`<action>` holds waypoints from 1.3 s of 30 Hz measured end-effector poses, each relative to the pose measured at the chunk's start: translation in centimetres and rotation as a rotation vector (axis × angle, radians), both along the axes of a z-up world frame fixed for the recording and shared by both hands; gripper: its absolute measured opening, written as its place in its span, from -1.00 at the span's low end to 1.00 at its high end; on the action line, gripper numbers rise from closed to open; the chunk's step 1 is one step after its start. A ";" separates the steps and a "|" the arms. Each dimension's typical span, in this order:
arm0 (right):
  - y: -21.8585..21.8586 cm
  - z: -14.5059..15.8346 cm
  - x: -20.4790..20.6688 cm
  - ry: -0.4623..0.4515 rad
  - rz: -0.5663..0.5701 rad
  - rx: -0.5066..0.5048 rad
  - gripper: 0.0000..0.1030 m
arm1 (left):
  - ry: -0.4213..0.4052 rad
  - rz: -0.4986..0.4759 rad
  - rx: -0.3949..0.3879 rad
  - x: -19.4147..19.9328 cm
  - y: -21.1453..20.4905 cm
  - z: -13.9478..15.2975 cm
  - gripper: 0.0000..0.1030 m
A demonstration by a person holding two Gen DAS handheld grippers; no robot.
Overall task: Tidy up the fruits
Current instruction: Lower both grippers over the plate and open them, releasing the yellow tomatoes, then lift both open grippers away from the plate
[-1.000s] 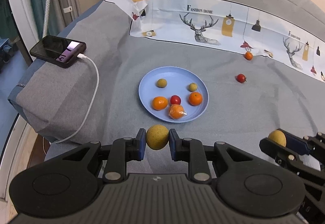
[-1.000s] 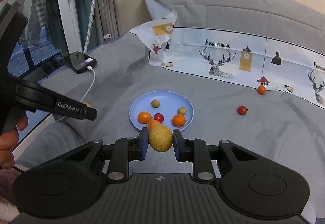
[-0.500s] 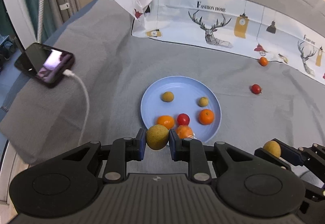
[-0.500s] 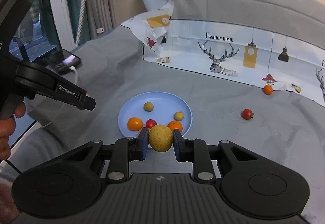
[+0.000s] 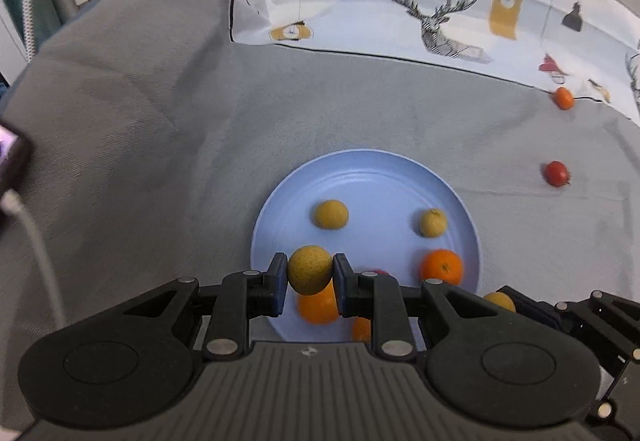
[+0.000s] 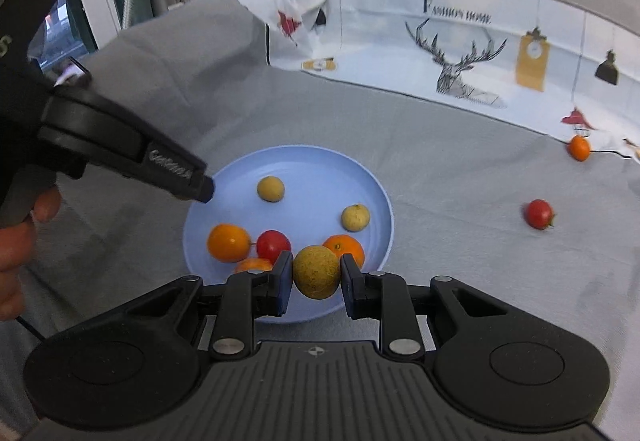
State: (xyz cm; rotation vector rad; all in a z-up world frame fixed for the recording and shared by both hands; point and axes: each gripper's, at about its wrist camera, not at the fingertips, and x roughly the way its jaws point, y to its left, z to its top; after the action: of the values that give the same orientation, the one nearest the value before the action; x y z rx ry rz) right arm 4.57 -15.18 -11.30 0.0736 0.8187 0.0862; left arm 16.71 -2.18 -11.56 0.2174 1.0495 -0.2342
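My left gripper [image 5: 310, 275] is shut on a round yellow-green fruit [image 5: 308, 265] just above the near left part of the blue plate [image 5: 360, 163]. My right gripper [image 6: 316, 277] is shut on a similar yellow-green fruit [image 6: 316, 267] over the near edge of the plate [image 6: 312, 165]. On the plate lie two small tan fruits [image 6: 271, 188], oranges [image 6: 228, 242] and a red tomato [image 6: 273, 244]. On the grey cloth to the right lie a loose red tomato [image 6: 539, 214] and a small orange [image 6: 579, 147]. The left wrist view shows the right gripper's fruit [image 5: 498, 301] at lower right.
A phone [image 5: 10, 157] with a white cable [image 5: 40, 261] lies at the left edge of the grey surface. A white deer-print cloth [image 5: 440, 21] covers the back. A person's hand [image 6: 20, 241] holds the left gripper's handle. Curtains hang at the far left.
Both grippers have moved forward and down toward the plate, each still holding its fruit. The plate now looks much larger and sits right under the fingertips.
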 end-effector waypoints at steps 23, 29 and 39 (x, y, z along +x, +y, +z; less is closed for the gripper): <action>0.1 2.0 -2.4 0.013 -0.022 0.010 0.87 | -0.071 0.025 -0.003 -5.2 2.2 3.0 0.99; 1.1 4.9 -8.8 -0.022 -0.038 -0.020 0.94 | -0.064 0.034 -0.025 -11.7 4.3 5.4 0.99; 2.1 9.1 -16.5 -0.180 -0.066 -0.097 0.98 | -0.165 0.049 -0.038 -18.7 6.1 9.2 0.99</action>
State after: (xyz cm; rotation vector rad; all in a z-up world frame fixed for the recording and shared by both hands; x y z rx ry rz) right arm -11.93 -13.04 -2.21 0.0012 0.6391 -0.0094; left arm -2.04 3.94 -2.38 0.1733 0.8854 -0.1889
